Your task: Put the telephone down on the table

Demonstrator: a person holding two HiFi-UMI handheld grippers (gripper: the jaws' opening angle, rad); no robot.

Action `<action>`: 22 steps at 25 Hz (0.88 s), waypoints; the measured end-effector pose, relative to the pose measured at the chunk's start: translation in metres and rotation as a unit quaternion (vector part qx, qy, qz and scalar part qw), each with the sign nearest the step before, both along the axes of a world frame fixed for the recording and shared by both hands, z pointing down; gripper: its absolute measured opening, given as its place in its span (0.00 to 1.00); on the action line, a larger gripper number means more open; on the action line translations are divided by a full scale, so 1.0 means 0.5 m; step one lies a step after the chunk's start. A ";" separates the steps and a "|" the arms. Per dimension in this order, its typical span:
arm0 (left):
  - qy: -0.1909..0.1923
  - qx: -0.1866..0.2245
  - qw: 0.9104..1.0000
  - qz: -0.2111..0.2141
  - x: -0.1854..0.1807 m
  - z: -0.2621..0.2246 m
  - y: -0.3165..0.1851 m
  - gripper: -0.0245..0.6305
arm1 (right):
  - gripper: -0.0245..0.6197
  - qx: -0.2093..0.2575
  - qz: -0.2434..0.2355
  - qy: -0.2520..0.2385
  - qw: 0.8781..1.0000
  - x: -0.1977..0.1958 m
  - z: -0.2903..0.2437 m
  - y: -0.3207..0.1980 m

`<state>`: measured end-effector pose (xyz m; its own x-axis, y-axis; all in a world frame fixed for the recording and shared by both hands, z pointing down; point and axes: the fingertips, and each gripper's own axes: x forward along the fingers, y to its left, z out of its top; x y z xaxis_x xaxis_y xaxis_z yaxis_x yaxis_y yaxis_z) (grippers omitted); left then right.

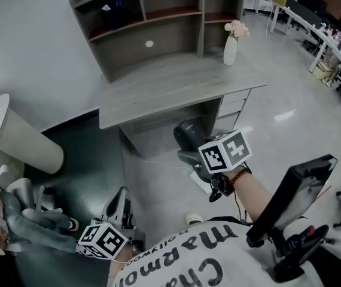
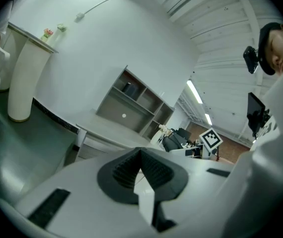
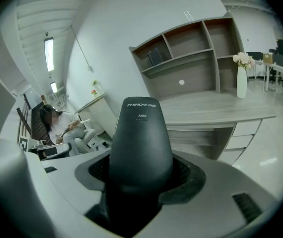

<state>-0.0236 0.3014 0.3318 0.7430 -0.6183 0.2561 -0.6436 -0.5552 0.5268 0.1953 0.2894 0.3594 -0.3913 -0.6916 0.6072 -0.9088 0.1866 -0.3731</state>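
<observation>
The black telephone (image 3: 140, 143), a tall rounded body with small white print near its top, stands upright between the jaws of my right gripper (image 3: 140, 185), which is shut on it. In the head view the telephone (image 1: 189, 136) shows dark ahead of the right gripper (image 1: 193, 155), over the floor short of the grey desk (image 1: 176, 91). My left gripper (image 1: 120, 211) hangs low at the left, away from the desk. Its ribbed pads (image 2: 154, 168) meet at the tips with nothing between them.
A hutch of open shelves (image 1: 158, 23) stands on the desk's back, and a white vase with flowers (image 1: 230, 48) at its right end. Drawers (image 1: 233, 107) sit under the desk's right side. A white round stand (image 1: 21, 139) and a seated person (image 1: 21, 217) are at the left.
</observation>
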 end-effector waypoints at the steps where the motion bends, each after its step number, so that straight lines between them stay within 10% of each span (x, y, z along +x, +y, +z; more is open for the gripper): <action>1: 0.001 0.000 1.000 0.000 0.006 0.001 -0.012 0.05 | 0.48 -0.001 0.001 0.001 1.000 0.007 0.002 -0.011; 22: -0.019 -0.023 0.999 0.023 0.032 0.066 -0.315 0.05 | 0.48 -0.039 0.052 -0.012 0.998 0.063 0.073 -0.260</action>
<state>-0.0078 0.1436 0.3650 0.7599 -0.5702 0.3122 -0.6377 -0.5607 0.5282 0.2270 0.1594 0.3957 -0.3353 -0.6798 0.6523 -0.9121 0.0609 -0.4054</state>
